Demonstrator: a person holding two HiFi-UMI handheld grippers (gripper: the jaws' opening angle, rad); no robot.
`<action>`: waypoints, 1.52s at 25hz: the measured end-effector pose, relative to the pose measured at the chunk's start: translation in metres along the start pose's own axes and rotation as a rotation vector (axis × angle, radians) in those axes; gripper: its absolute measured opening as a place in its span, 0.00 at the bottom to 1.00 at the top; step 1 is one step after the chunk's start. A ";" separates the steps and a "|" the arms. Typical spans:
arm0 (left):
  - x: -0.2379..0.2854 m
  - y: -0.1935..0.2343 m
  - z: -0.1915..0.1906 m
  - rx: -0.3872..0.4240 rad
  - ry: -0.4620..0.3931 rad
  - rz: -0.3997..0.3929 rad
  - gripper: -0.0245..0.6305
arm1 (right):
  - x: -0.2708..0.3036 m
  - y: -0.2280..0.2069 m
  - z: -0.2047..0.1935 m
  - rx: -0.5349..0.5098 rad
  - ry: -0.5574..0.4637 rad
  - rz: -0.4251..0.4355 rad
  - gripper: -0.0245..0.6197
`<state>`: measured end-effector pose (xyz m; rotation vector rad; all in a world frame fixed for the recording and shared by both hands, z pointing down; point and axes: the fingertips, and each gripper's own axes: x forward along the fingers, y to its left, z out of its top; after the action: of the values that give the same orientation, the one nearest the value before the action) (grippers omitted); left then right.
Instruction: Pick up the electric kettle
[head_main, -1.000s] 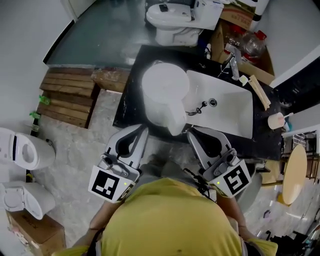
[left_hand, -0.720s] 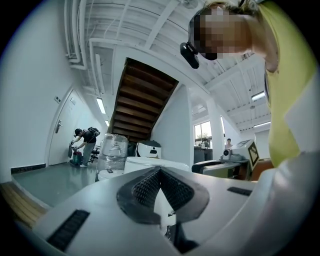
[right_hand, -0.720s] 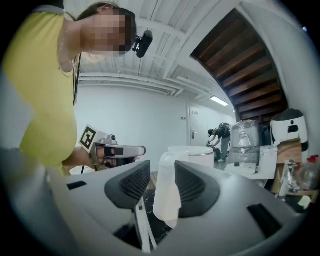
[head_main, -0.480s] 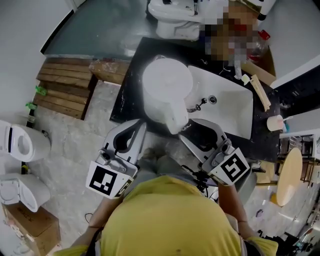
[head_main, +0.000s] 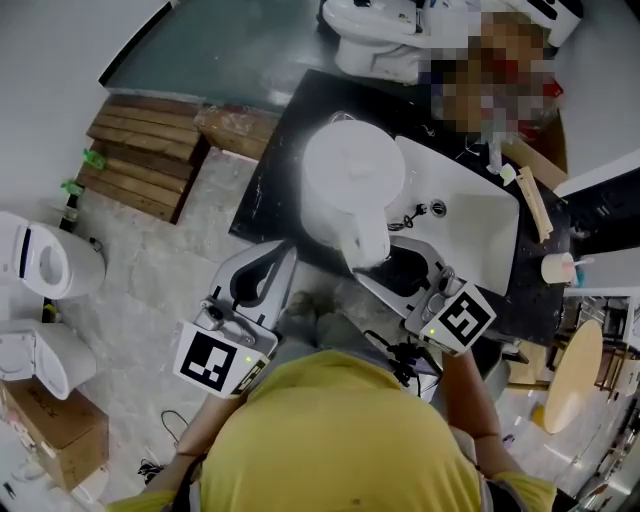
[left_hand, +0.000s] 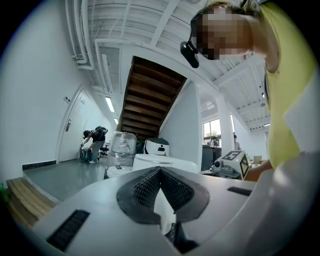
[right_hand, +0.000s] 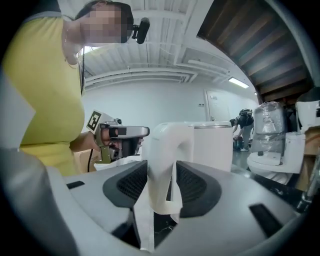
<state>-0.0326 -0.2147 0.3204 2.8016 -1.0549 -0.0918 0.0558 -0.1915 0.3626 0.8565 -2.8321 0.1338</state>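
Now right gripper (head_main: 380, 257) fingers, opening, straddle the kettle (head_main: 352, 180) handle (head_main: 366, 236) at 6 o'clock (left gripper (head_main: 285, 255) closed). Clamp squarely before lifting.

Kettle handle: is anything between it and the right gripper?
Nothing visible is in the way. The handle of the electric kettle already stands between the jaws of the right gripper, which are opening. No other object is in that gap.

A white sink (head_main: 478, 238) sits in the black counter (head_main: 268, 195), with a wooden pallet (head_main: 140, 165) and a toilet (head_main: 40, 270) on the floor nearby.
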 end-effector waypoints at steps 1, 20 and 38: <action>-0.001 0.000 -0.001 -0.001 0.003 0.005 0.05 | 0.002 0.000 -0.001 -0.002 0.002 0.023 0.32; -0.002 0.006 -0.006 -0.035 0.036 0.071 0.05 | 0.030 0.018 -0.020 -0.055 0.034 0.348 0.32; -0.010 0.012 -0.012 -0.046 0.055 0.090 0.05 | 0.044 0.030 -0.016 -0.043 -0.073 0.414 0.20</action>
<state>-0.0465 -0.2150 0.3343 2.6951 -1.1491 -0.0277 0.0055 -0.1884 0.3856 0.2608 -3.0287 0.0960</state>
